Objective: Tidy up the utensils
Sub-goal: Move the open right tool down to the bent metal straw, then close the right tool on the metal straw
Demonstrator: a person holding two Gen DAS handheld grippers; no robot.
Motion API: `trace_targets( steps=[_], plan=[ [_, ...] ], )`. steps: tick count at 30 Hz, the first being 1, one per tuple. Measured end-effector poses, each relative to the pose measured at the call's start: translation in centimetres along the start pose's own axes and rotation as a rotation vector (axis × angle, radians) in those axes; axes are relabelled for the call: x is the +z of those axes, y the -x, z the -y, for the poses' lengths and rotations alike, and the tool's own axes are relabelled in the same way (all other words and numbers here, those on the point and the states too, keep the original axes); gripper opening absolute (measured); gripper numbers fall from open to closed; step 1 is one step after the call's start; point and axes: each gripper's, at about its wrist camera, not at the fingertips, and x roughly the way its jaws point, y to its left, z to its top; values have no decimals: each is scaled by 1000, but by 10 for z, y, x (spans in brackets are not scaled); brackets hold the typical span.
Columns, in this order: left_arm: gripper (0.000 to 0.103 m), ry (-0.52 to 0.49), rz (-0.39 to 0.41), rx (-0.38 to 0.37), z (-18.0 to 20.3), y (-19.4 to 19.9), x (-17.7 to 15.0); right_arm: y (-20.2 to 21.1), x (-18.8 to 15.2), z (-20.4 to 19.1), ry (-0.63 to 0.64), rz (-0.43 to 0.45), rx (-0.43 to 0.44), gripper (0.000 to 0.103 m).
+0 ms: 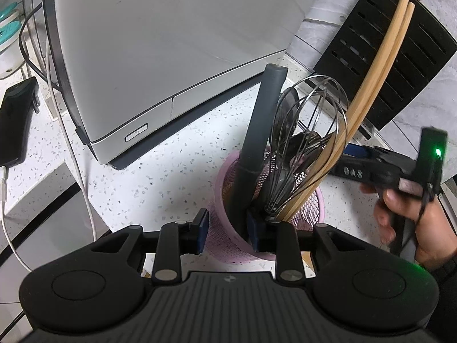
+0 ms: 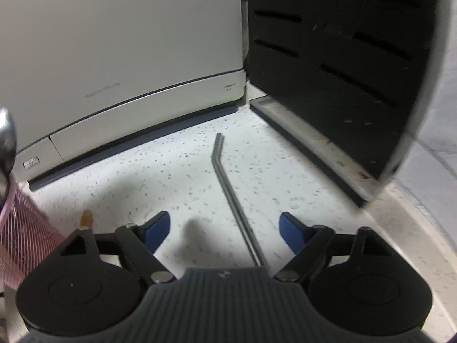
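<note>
Free room and obstacles on the counter (image 2: pixel 171 171). An open speckled strip lies between the grey appliance (image 2: pixel 120 57) at the back and the black knife block (image 2: pixel 342 71) in the back right corner; only a bent metal straw (image 2: pixel 228 183) lies across it. The pink mesh holder (image 1: pixel 225 237) stands in front of the appliance, its upper opening crowded by a whisk (image 1: pixel 302 143), chopsticks (image 1: pixel 371 80) and a grey handle (image 1: pixel 257 143). Cables (image 1: pixel 71 148) and a phone (image 1: pixel 14 125) line the left edge.
</note>
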Motion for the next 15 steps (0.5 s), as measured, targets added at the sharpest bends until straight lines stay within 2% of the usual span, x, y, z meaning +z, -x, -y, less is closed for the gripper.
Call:
trace_targets(
  steps=[4,6,13,15],
  plan=[
    [35,2,0,-1,-1,0,0,-12,6,0,-17,-2,-5,69],
    [35,3,0,0,0,1,0,-17,8,-1,-2,1,-11,57],
    [37,-2,2,0,1,0,-1,-25,8,-9,63,7,-57,37],
    [38,3,0,3,0,0,0,-22,6,-8,68,7,-70,22]
  ],
)
